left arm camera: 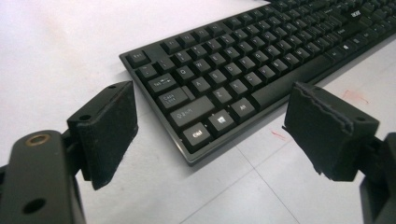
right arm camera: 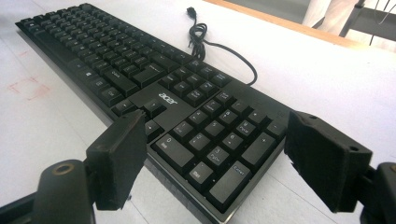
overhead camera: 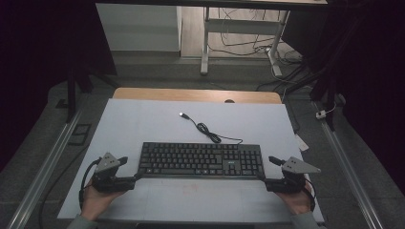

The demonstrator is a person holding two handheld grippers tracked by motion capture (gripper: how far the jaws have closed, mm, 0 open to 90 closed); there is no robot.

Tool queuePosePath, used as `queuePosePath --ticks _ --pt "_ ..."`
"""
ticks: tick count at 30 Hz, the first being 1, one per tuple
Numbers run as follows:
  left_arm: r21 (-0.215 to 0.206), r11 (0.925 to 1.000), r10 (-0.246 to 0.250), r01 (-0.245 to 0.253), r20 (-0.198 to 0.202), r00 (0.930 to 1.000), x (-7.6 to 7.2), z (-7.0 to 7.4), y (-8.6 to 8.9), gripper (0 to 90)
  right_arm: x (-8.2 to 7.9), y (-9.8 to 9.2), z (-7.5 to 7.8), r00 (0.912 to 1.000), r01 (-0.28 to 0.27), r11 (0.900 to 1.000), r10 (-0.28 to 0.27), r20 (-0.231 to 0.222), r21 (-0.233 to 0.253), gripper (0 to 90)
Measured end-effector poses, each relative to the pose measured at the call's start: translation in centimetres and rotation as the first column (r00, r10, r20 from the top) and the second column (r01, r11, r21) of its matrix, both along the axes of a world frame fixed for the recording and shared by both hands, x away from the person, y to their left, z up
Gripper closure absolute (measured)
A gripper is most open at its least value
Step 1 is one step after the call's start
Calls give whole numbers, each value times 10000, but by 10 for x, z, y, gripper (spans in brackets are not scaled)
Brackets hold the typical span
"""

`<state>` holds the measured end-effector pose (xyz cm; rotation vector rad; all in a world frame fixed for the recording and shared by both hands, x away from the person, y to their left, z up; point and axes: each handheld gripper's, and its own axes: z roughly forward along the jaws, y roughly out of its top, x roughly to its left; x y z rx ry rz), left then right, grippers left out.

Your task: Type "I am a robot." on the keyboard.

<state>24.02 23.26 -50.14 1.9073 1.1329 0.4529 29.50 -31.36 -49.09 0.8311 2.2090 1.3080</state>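
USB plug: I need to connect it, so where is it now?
In the high view the USB plug lies on the white mat behind the keyboard, left of centre, near the table's far edge.

Both grippers are chunky black units, the left gripper (overhead camera: 136, 177) and right gripper (overhead camera: 261, 177) each topped with a grey three-cornered plate and trailing a black cable. The jaws carry thick, rough black foam-like pads (left arm camera: 109, 133) with small screw holes, plus a brass-ringed hole near the base. Grey sleeves (overhead camera: 79, 222) on the person.
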Motion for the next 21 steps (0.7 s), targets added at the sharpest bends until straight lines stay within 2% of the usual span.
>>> queuePosePath --ticks 6,12,16,21 --pt "29 10000 -88 88 24 10000 2 0 0 177 3 1 -3 10000 8 9999 -9 -69 -171 225" --pt "142 9999 -72 69 187 9998 2 1 -2 178 3 2 -3 9998 69 9999 -67 -190 81 233" --pt "143 9999 -49 47 101 9999 0 -1 -2 179 -2 8 -2 9999 -87 9999 86 -136 -63 239" --pt "122 9999 118 -119 106 9999 2 4 -2 187 -1 14 -3 9994 -234 9997 232 -253 -73 240"
